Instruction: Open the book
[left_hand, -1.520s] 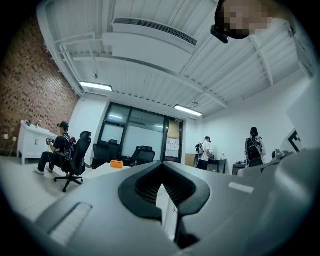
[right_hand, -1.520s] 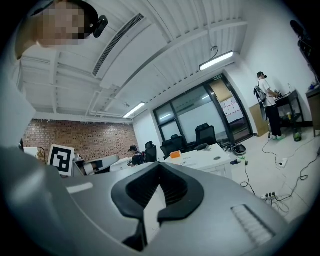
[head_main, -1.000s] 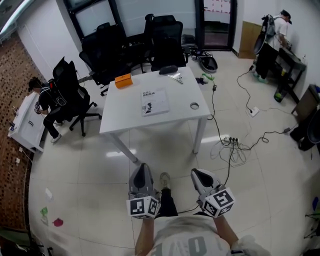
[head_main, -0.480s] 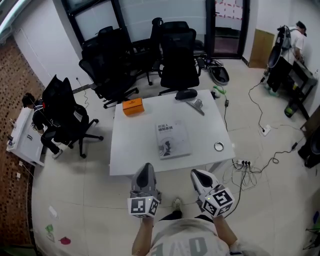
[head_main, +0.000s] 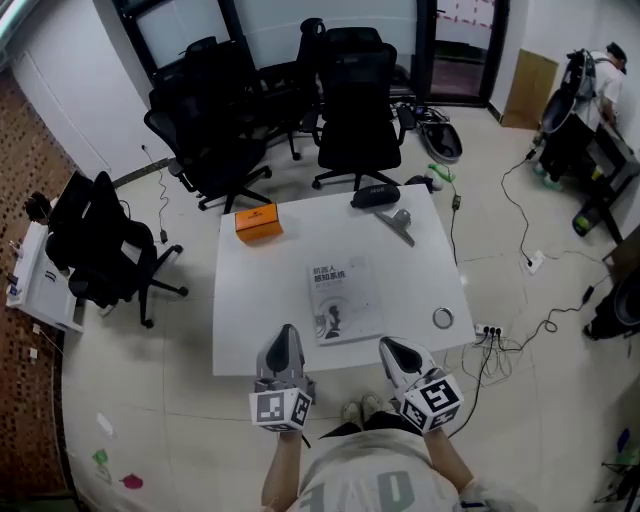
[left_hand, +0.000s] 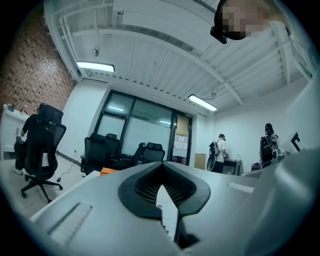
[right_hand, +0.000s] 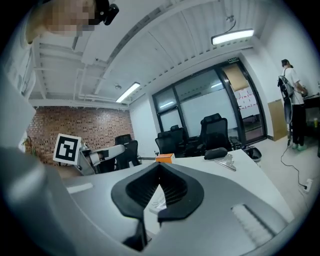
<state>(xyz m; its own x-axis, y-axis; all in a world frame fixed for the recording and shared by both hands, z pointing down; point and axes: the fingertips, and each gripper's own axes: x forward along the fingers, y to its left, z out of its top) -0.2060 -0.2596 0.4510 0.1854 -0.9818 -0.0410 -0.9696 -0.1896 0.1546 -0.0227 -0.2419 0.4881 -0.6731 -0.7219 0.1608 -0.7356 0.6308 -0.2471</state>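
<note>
Ahead of both claws, the book carries cover print too small to read. In the left gripper view the left gripper blocks nearly all of the book with its own body: only a pale sliver shows through the slit below its closed jaws. The right gripper hides it likewise. Ahead and right of the right claw, a small ring is too small to identify — so is the dark object far beyond both claws. Behind the claws, the forearms are cut off by the lower edge.
</note>
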